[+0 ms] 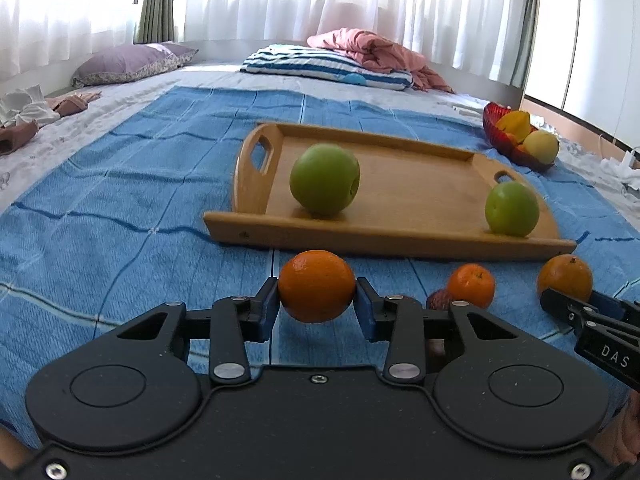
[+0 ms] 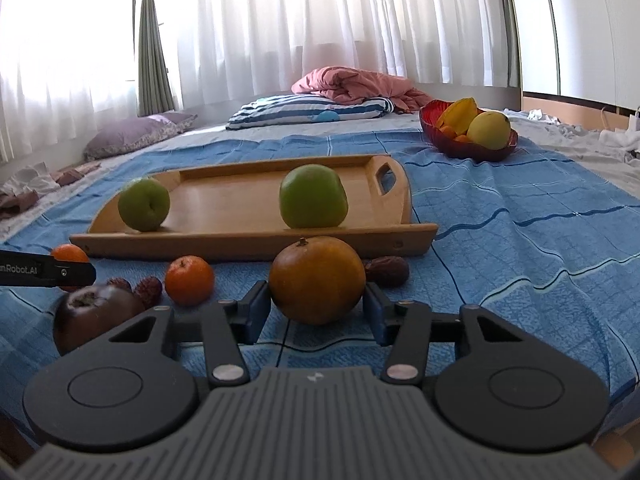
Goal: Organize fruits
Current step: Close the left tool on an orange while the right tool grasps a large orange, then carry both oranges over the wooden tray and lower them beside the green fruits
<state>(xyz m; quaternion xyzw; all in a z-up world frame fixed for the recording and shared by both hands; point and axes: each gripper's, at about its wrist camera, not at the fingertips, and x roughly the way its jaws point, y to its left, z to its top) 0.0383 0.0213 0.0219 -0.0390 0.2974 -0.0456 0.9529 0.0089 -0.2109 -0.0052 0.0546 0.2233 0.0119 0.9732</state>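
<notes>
Left fingers (image 1: 267,306): closed on the small orange (image 1: 316,286), one pad on each side. Cannot tell from this view whether lifted off the blanket (image 1: 120,200).

Right fingers (image 2: 252,312): set either side of the large orange (image 2: 317,280), stem up, resting on the blanket. Pads at or just off the skin; cannot tell whether pressing.

Placement of the task's things:
- Tray (image 1: 400,236) on the bed, long axis across both views, near wall just beyond both oranges.
- One apple (image 1: 325,179) left of centre on the tray floor, straight ahead of the left fingers.
- Second apple (image 1: 512,209) at the near right corner of the tray in the left view.
- Mandarin (image 1: 471,285) on the blanket between the two hands.
- Bowl (image 1: 496,128) well beyond the tray's far right corner, already holding fruit.

Deciding relation: straight ahead and over the near wall for either orange. No long axis on round fruit, so no wrist roll called for. Probable next step: raise above the wall, then set down on bare floor between the apples.

Risk: rolling after release; likewise a knock against the near apple.
</notes>
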